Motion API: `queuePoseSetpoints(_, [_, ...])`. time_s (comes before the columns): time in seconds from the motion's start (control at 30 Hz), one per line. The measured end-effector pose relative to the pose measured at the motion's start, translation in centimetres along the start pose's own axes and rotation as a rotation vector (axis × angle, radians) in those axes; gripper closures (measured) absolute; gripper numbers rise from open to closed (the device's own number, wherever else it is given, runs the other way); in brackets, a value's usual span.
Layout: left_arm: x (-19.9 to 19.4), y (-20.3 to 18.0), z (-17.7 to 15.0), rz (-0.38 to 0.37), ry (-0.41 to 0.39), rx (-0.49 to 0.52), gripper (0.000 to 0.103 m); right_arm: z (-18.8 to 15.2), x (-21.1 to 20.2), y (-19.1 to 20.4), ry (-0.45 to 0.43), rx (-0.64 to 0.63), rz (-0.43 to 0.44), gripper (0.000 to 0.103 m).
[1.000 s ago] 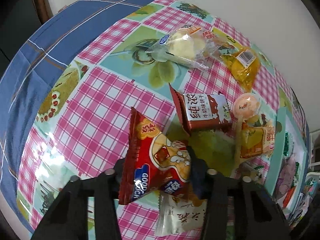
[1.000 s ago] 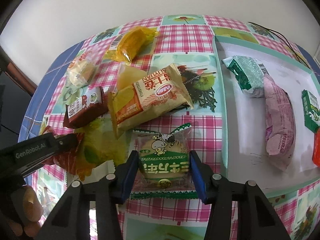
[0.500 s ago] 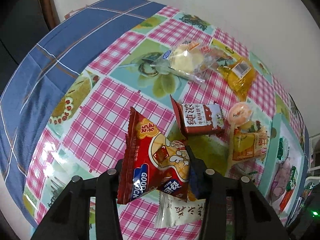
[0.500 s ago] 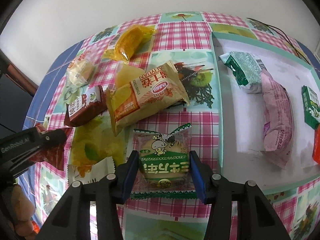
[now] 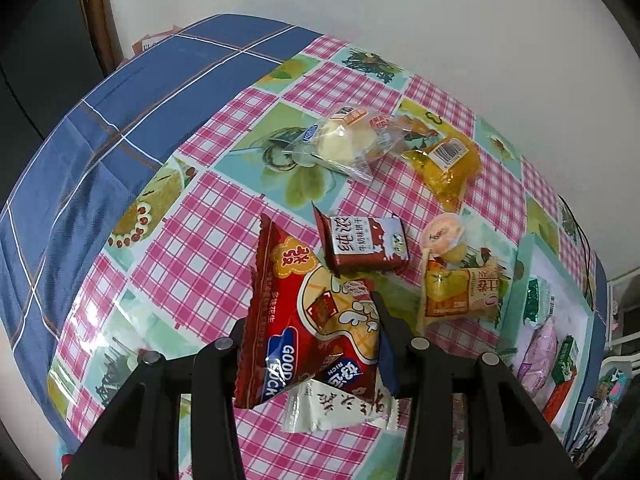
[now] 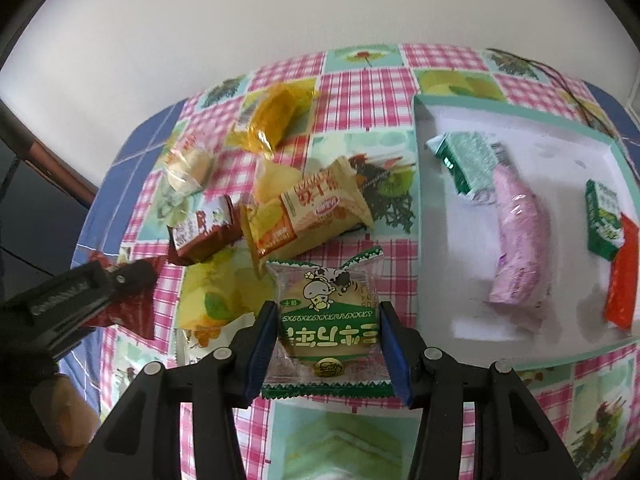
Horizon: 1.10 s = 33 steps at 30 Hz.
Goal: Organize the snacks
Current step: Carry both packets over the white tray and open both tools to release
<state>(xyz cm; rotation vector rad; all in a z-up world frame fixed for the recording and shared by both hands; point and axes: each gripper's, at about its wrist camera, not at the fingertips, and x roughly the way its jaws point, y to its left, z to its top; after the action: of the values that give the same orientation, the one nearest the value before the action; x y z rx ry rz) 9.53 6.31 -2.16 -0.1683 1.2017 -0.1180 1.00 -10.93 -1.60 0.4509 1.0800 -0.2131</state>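
Across both views the table has dropped away since a second ago, so your left gripper [image 5: 312,344] has its red packet [image 5: 304,312] clamped and lifted, while your right gripper [image 6: 328,340] carries the green-trimmed biscuit pack [image 6: 326,320] clamped, lower centre, toward the tray [image 6: 520,356] at right.

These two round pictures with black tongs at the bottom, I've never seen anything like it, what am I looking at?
Nothing robotic: a person holds a two-finger tool in each hand, with a fisheye camera looking along its fingers. In the left view, the left hand-held gripper grips a red snack packet above the checked tablecloth. In the right view, the right hand-held gripper clamps a green-edged biscuit packet. More snacks lie loose on the cloth. Beside them, a shallow box already holds a pink packet and others.
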Motion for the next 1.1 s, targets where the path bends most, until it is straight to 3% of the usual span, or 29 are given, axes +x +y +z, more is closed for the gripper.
queuePoseSetpoints(0.47, [0.0,-5.6,-2.5,-0.013,0.011,0.079,0.057,0.8,-3.1,-4.7,-0.067,0.074,-0.029,0.050])
queuePoseSetpoints(0.93, [0.0,-17.6,-6.8,-0.092,-0.018,0.394,0.057,0.6,-5.7,-15.4,-0.106,0.279,-0.117,0.050])
queuePoseSetpoints(1.1, [1.0,-20.3,-7.9,-0.107,-0.019,0.475,0.056,0.0,-6.1,-18.6,-0.109,0.347,-0.138,0.050])
